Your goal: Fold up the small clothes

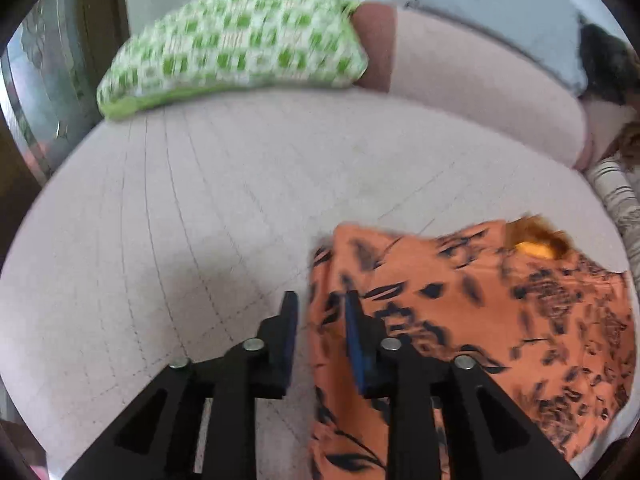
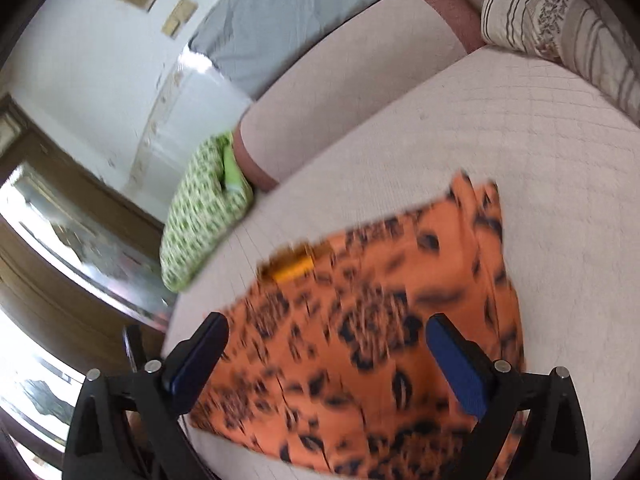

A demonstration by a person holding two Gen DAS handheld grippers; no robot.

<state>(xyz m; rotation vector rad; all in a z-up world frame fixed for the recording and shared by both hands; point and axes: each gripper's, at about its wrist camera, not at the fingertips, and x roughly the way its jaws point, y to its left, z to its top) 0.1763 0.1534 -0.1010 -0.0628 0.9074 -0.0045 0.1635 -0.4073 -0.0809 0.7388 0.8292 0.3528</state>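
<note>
A: So, where did the orange patterned garment [image 1: 460, 320] lie?

B: Flat on the quilted sofa seat [image 1: 200, 220], toward its near right side; its left edge ran just between the left claw's [image 1: 320, 308] fingers.

A: Did that claw have hold of it?

B: No. It was narrowly parted, nothing pinched. The right claw [image 2: 328, 344] was spread wide above the cloth, holding nothing.

A: Any free room?

B: Plenty: bare seat stretched left and far, up to the green checked cushion [image 1: 240, 40] and the backrest [image 1: 480, 80]. A striped pillow [image 2: 560, 24] sat far right.
</note>
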